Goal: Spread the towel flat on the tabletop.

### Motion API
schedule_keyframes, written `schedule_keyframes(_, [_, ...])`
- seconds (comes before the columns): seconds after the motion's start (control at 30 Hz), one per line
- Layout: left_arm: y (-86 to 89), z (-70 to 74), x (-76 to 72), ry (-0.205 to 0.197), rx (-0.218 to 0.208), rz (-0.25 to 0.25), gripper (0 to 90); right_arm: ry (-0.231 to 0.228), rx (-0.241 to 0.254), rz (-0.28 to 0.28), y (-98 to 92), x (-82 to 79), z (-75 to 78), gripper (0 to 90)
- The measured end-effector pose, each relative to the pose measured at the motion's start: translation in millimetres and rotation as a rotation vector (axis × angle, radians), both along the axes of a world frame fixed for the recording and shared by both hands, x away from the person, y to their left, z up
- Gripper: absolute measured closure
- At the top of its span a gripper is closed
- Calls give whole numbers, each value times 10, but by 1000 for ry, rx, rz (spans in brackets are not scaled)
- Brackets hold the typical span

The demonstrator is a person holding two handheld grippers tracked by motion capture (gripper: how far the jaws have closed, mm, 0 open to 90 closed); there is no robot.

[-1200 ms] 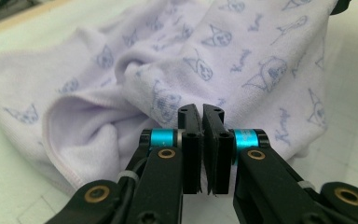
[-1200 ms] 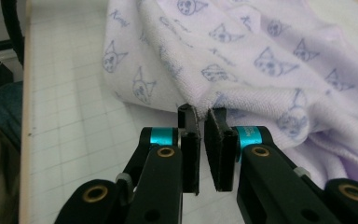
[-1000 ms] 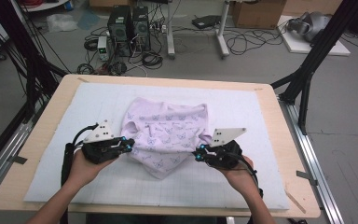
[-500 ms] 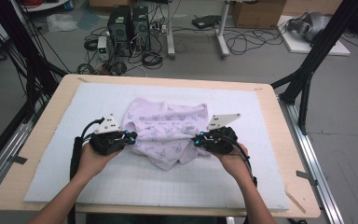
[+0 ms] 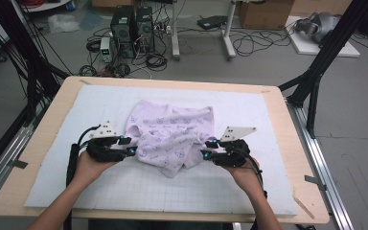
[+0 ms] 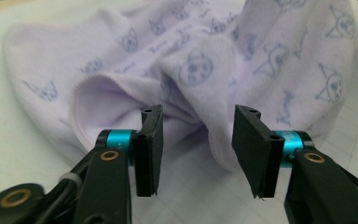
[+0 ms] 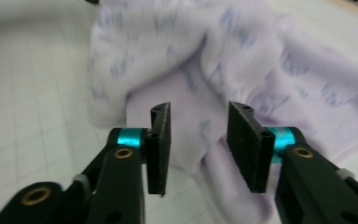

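Note:
A pale lilac garment with a small blue print lies crumpled in the middle of the white gridded mat. My left gripper sits low at the garment's left edge and points right. Its jaws have just been opening. In the left gripper view my left gripper is open, and a loose fold of the garment lies just past the pads, untouched. My right gripper is at the garment's right edge and has also just been opening. In the right gripper view my right gripper stands open before the garment.
The mat covers a wooden table with bare margins all round. Black frame struts rise at both far corners. Computer cases, cables and boxes lie on the floor beyond the far edge. A person's forearms enter from the bottom.
Both grippers were shut on the garment's side edges and now stand open, with the cloth let go onto the mat. Both hands have sunk a little.

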State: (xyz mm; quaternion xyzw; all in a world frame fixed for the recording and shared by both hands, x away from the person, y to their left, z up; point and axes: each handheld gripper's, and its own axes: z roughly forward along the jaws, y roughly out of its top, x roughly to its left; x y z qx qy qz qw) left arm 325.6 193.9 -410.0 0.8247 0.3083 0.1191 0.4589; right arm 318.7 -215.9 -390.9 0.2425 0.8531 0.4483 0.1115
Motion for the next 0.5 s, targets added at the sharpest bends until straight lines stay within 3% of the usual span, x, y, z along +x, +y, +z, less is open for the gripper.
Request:
schedule_keyframes(0.1, [-83, -57, 0, 14, 15, -28, 510, 48, -41, -5, 84, 32, -200, 542])
schedule_keyframes(0.13, [-201, -90, 4, 2, 36, -59, 518, 61, -51, 0, 127, 52, -265, 542])
schedule_keyframes(0.2, [-312, -127, 20, -7, 48, -85, 606, 65, -79, 13, 233, 81, -370, 569])
schedule_keyframes(0.3, [-392, -176, 43, -5, 72, -95, 804, 51, -109, 42, 362, 113, -471, 707])
schedule_keyframes(0.37, [-412, -212, 61, 7, 94, -96, 836, 67, -91, 61, 374, 126, -488, 795])
schedule_keyframes(0.5, [-315, -100, 1, -10, 68, -77, 845, 81, -49, 84, 274, 103, -429, 828])
